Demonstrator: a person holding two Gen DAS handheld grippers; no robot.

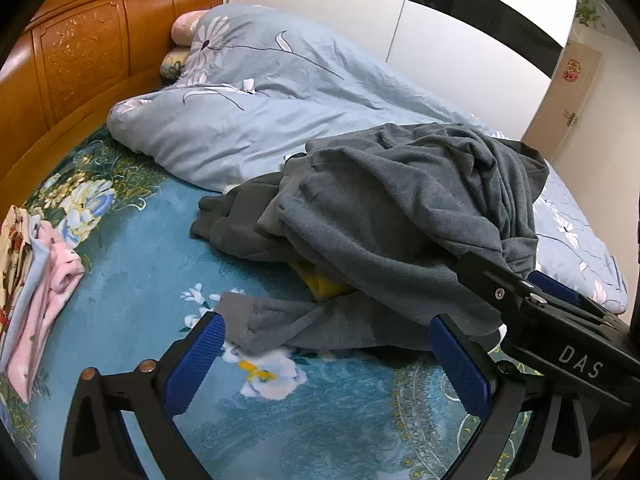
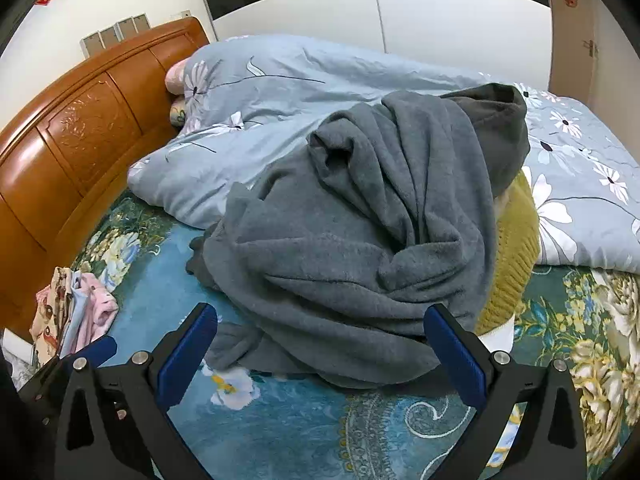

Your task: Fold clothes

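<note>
A crumpled dark grey fleece garment [image 2: 352, 232] lies heaped mid-bed on the blue floral bedsheet [image 2: 304, 420], leaning against the pale blue flowered duvet [image 2: 280, 92] and covering a mustard-yellow knitted garment [image 2: 514, 248]. The left gripper [image 1: 332, 356] and right gripper [image 2: 320, 344] both hover at the heap's near edge, jaws spread wide, holding nothing. The fleece looks soft, limp and fairly bulky; pinching a hem or cuff edge [image 1: 240, 320] seems best.

Matt, fuzzy fleece cloth on the grey garment [image 2: 352, 232]; coarse ribbed knit on the yellow sweater [image 2: 514, 256]. Glossy varnished wood on the headboard [image 1: 80, 60], ridged blue pads [image 1: 460, 364].
</note>
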